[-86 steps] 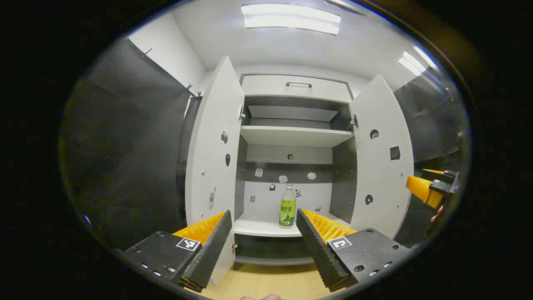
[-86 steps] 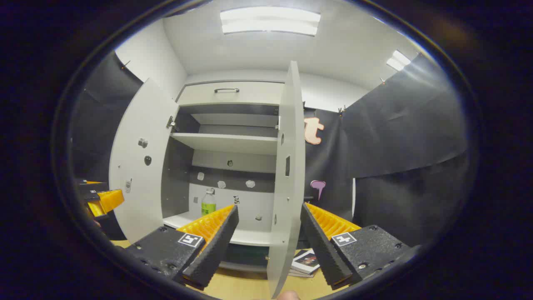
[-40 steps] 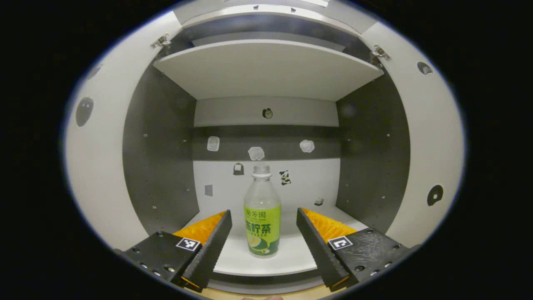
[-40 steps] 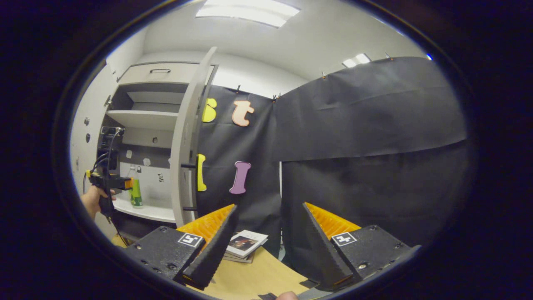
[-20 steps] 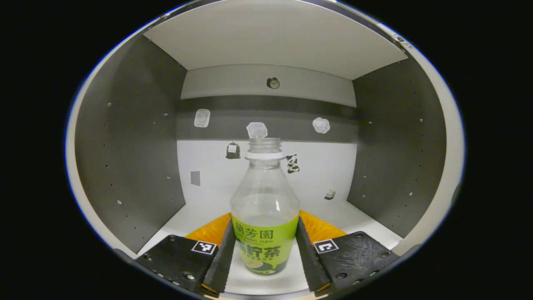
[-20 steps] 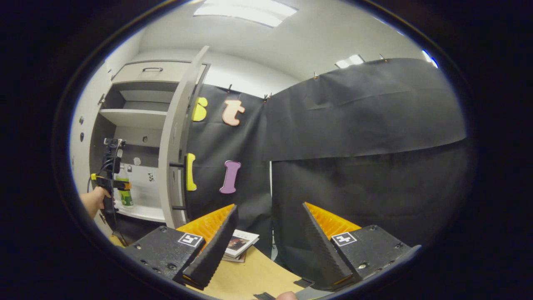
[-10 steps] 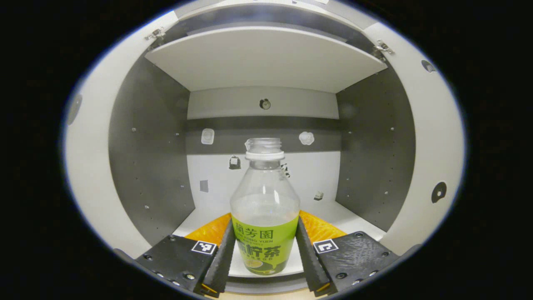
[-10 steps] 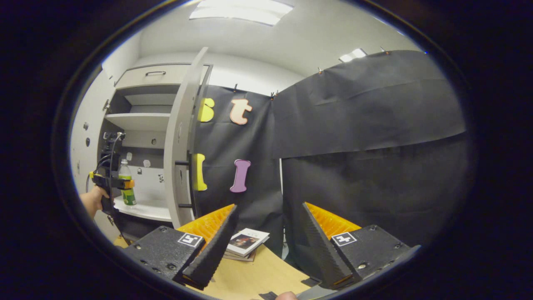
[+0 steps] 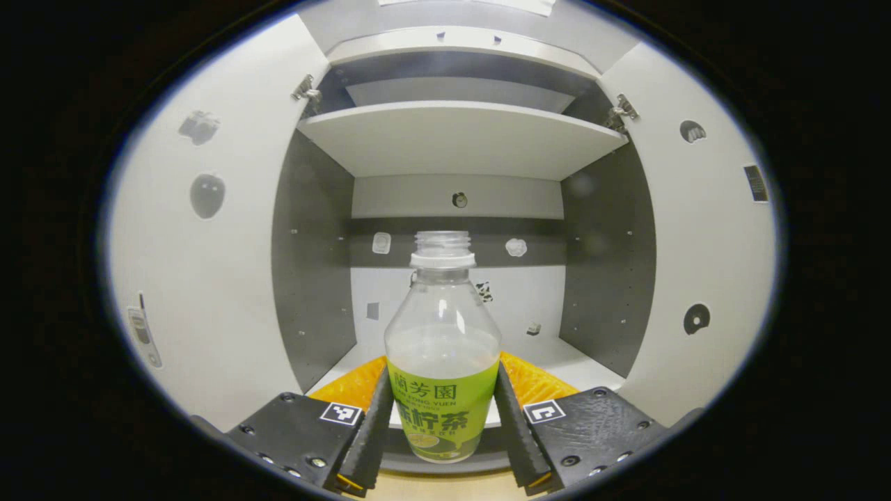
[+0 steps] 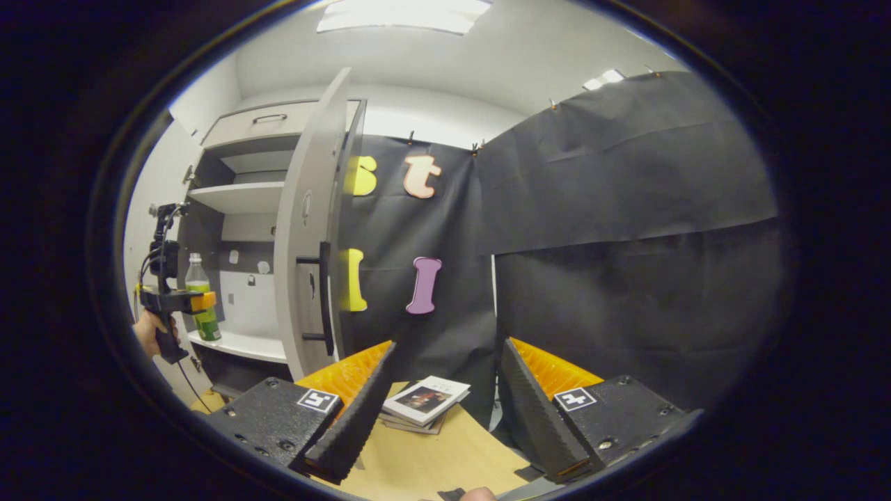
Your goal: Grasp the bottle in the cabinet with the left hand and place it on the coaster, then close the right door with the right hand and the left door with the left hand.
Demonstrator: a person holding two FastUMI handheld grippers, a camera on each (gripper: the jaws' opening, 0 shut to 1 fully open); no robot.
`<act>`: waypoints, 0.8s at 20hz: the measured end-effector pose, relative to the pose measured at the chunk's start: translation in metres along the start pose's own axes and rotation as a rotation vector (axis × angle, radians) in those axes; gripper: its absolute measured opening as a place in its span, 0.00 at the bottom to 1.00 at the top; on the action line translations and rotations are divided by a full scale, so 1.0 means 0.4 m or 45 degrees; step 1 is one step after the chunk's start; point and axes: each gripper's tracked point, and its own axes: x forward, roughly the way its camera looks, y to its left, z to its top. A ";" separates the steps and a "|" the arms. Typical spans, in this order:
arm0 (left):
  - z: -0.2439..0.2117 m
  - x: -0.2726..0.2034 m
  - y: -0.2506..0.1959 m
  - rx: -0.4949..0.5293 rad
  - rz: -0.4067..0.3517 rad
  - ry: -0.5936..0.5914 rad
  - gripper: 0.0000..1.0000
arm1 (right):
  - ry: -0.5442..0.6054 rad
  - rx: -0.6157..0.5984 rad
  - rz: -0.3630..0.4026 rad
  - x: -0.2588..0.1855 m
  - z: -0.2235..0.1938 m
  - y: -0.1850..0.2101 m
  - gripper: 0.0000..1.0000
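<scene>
left gripper (image 9: 443, 417) clamped on bottle (image 9: 443, 348), uncapped, looks empty.
bottle now out in front of cabinet (image 9: 459, 139) shelf; right gripper (image 10: 445, 400) fingers apart, idle.

Left gripper (image 9: 440, 417) clamps the bottle (image 9: 443, 348) (upright); right gripper (image 10: 445, 390) gapes.

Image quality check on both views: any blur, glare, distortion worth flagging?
Left gripper view: sharp; strong fisheye bows the cabinet doors outward; small specular highlights on the bottle held in the left gripper; cabinet side walls dark. Right gripper view: sharp; ceiling light blown out at the top; right door curved by the lens; books legible between the fingers of the right gripper.
</scene>
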 end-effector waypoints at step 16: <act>-0.087 -0.236 0.002 0.050 0.112 -0.086 0.73 | 0.039 0.020 0.196 0.027 -0.043 0.127 0.97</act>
